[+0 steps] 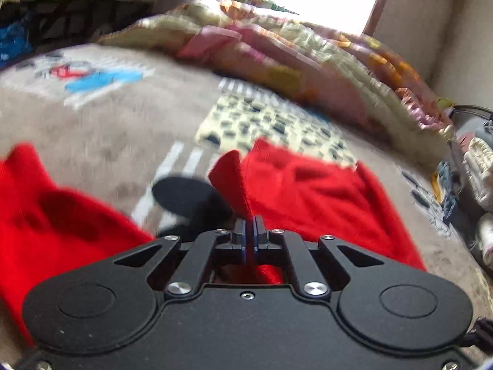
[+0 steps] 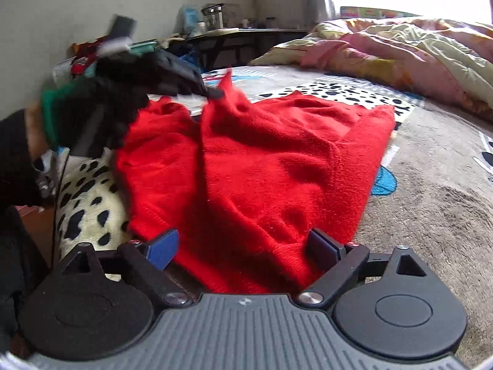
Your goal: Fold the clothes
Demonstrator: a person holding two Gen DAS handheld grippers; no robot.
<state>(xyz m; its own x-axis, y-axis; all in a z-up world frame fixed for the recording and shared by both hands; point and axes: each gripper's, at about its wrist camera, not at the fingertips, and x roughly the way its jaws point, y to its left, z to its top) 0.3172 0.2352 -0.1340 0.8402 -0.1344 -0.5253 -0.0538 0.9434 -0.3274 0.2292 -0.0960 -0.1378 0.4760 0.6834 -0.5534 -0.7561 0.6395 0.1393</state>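
A red knit sweater (image 2: pixel 277 160) lies spread on a patterned bed cover (image 2: pixel 431 203). My left gripper (image 1: pixel 250 231) is shut on a fold of the red sweater (image 1: pixel 308 191) and lifts that edge off the bed; in the right wrist view the left gripper (image 2: pixel 212 92) shows at the sweater's far edge, held by a gloved hand. My right gripper (image 2: pixel 243 246) is open, its fingers either side of the sweater's near edge, with nothing between the pads.
A rumpled pink and yellow quilt (image 2: pixel 400 49) lies along the far side of the bed. A dark table (image 2: pixel 240 35) with jars stands by the wall. A basket of laundry (image 1: pixel 477 166) sits at the right of the left wrist view.
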